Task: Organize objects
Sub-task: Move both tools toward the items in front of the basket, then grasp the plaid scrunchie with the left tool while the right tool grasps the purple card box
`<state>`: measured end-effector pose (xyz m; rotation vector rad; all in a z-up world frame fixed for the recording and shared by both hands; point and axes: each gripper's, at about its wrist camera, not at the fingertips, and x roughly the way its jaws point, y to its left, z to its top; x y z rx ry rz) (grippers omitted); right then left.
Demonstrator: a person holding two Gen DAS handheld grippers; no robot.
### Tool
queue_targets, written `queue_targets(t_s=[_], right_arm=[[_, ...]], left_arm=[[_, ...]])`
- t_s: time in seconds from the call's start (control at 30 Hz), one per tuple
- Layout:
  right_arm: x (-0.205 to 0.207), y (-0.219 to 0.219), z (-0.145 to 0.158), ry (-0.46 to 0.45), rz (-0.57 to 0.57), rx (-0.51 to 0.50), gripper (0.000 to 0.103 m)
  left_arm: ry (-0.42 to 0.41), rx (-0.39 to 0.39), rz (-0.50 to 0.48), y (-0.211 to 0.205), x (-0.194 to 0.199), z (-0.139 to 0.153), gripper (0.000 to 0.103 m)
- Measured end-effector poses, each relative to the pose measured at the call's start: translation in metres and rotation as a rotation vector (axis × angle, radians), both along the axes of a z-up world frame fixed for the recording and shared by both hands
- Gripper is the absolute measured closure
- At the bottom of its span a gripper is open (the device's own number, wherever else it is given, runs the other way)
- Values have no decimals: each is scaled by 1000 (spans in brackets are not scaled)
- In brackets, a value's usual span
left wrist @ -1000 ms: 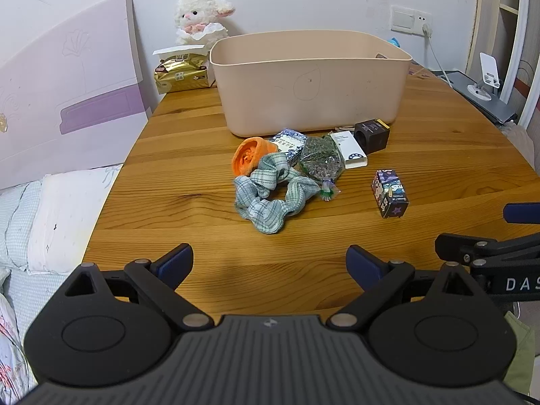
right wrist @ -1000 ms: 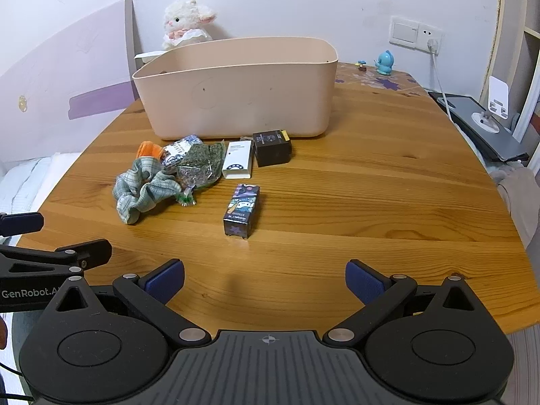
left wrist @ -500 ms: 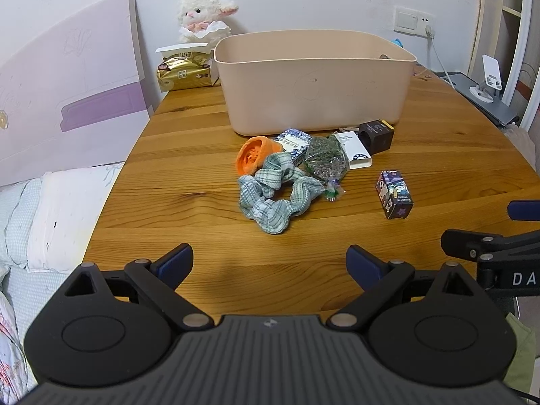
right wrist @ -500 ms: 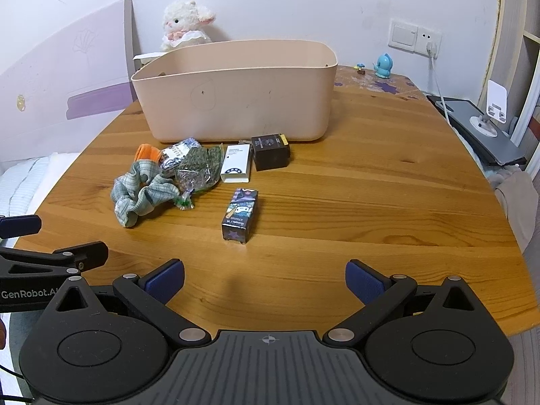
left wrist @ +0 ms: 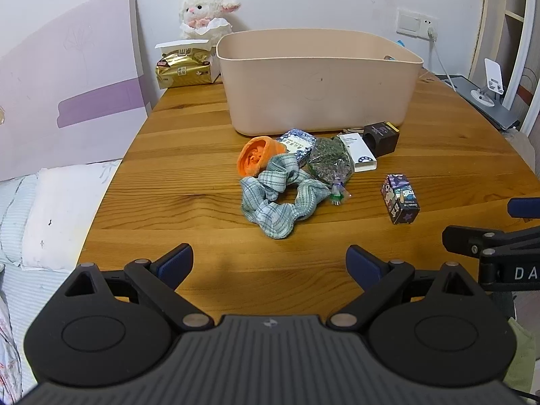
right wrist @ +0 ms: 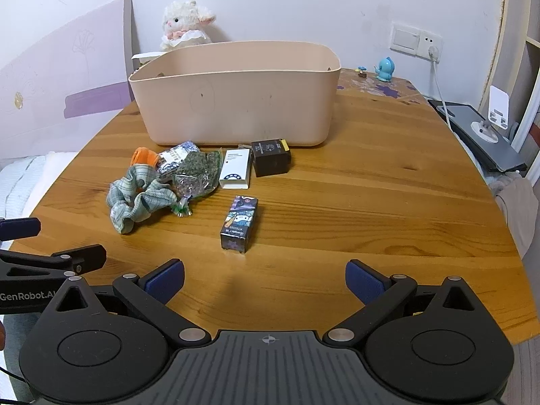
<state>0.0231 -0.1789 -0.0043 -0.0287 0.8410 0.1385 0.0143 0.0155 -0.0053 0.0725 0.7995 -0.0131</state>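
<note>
Both grippers are being held above the near edge of the wooden table [right wrist: 388, 182], and nothing is being gripped by either. The left gripper [left wrist: 269, 263] is being kept with its blue-padded fingers spread wide apart, pointed toward the plaid cloth [left wrist: 281, 199]; the right gripper [right wrist: 265, 280] is likewise being kept wide open, with the purple printed box [right wrist: 239, 224] lying just ahead of the gap between its fingers. The objects to be organized are being left in a loose cluster on the tabletop in front of the beige bin [left wrist: 317, 79]. An orange fabric piece [left wrist: 255, 158] is being touched by the plaid cloth, and a blue-and-white packet [left wrist: 297, 143] is being pressed between that piece and a clear bag of dried herbs [left wrist: 330, 162]. A white box [right wrist: 235, 168] is lying flat beside the bag, with a black box [right wrist: 271, 157] just to its right, close to the bin's front wall. The purple printed box is lying apart from the rest, nearer the grippers. A plush lamb [left wrist: 206, 11] and a gold tissue pack [left wrist: 184, 67] are being kept at the table's far left corner, behind the bin.
</note>
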Motion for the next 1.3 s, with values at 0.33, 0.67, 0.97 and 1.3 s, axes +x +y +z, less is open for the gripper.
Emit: queue_targets(t_s=[0.33, 0.67, 0.97, 1.3], right_arm=[[24, 3, -12, 21, 9, -7, 0], [56, 2, -32, 73, 31, 13, 8], [80, 12, -47, 108, 70, 3, 18], [79, 16, -44, 61, 99, -30, 68]], left_arm=[[14, -27, -10, 6, 25, -10, 5], [49, -63, -24, 14, 62, -29, 5], [88, -77, -42, 14, 92, -46, 6], [48, -95, -67, 9, 94, -46, 49]])
